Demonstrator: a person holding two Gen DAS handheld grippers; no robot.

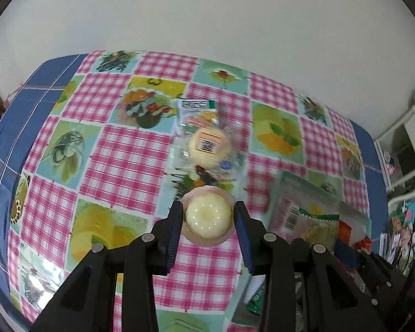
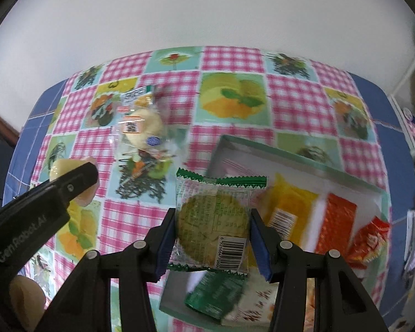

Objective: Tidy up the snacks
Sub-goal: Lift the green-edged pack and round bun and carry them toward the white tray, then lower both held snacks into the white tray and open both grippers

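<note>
— Glossy and dome-shaped, the cream pudding cup (image 1: 209,217) is sitting clamped between the blue pads of the left gripper (image 1: 209,215), above the table's near edge.

— And the right gripper (image 2: 212,221)?

— It is squeezing a crinkly clear cookie packet (image 2: 213,222) with green zigzag seams, over the white tray (image 2: 290,158) near the right edge.

— What is lying around?

— A shiny oilcloth (image 1: 119,152) of pink gingham and fruit squares is covering the table; a wrapped round bun (image 1: 207,144) is resting mid-table; orange packets (image 2: 336,221) are filling the tray. A pale wall (image 1: 207,22) is rising behind.
</note>
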